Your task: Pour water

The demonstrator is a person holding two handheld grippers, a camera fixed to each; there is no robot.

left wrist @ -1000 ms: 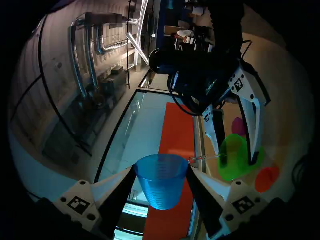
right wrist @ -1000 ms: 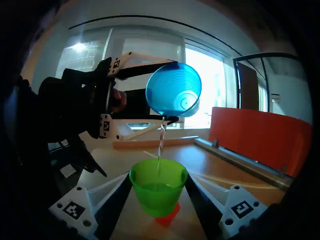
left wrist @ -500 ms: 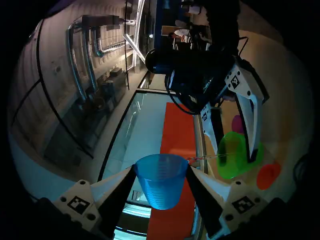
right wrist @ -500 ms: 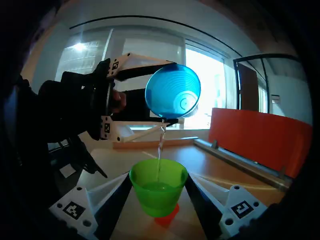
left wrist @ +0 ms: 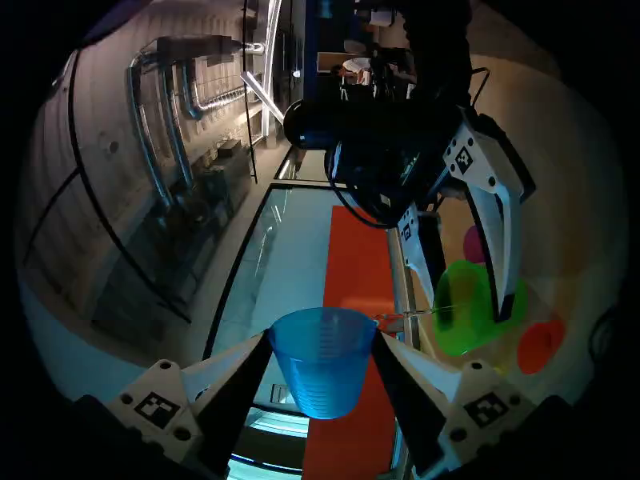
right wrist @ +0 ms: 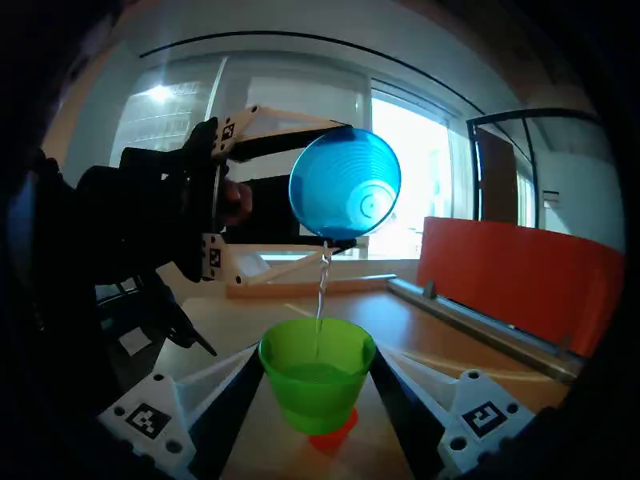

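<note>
the right hand-held gripper (right wrist: 318, 358) was clenched on the green cup (right wrist: 318, 394), partly full, over the bench (right wrist: 448, 334). above and beyond it, the left hand-held gripper (right wrist: 352, 182) gripped the tipped blue cup (right wrist: 336, 172), and a thin stream of water (right wrist: 321, 292) ran from its rim into the green cup.

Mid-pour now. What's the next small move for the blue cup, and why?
Probably tilt the translucent blue plastic cup slightly further with the left gripper: the water stream is thin, lands well inside the green plastic cup, and that cup looks only partly full.
</note>
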